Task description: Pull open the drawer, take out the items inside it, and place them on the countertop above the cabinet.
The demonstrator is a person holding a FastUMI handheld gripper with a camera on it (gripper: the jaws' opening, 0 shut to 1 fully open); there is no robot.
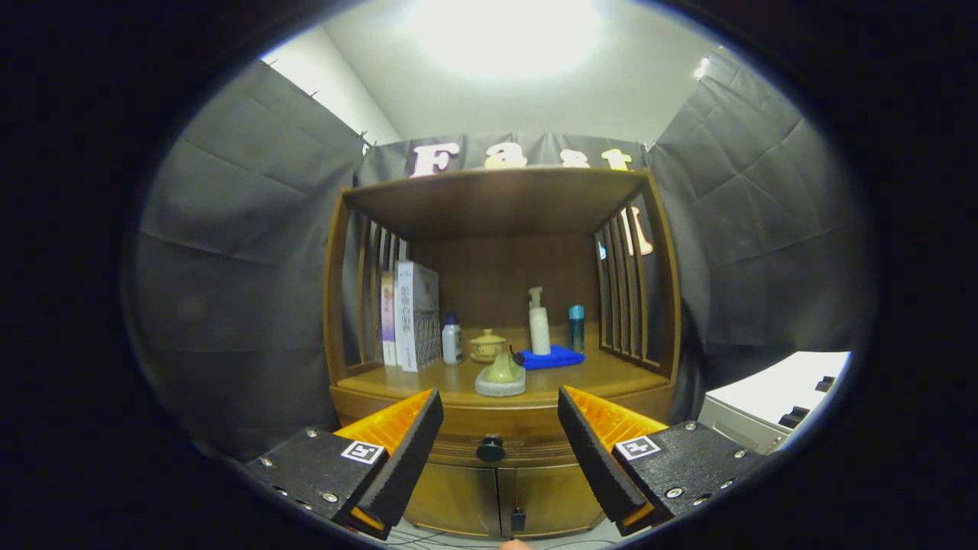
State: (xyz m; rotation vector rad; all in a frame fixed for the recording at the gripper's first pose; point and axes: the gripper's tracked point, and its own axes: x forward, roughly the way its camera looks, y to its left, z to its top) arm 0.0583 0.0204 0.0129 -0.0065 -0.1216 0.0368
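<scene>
Wooden cabinet (500, 359) is faced squarely by the hand-held gripper (500, 447), its fingers spread wide and empty. The shut drawer's dark knob (490, 448) is seen straight ahead between them, below the counter (603, 374), where a green pot (501, 374), blue cloth (552, 357) and bottles are crowded.

Gripper (498, 447) spread wide, drawer knob (490, 448) ahead between its fingers

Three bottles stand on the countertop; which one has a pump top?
The tall white bottle standing on the folded blue cloth. The small white bottle and teal bottle have plain caps. The gripper has its fingers open, well short of them.
</scene>
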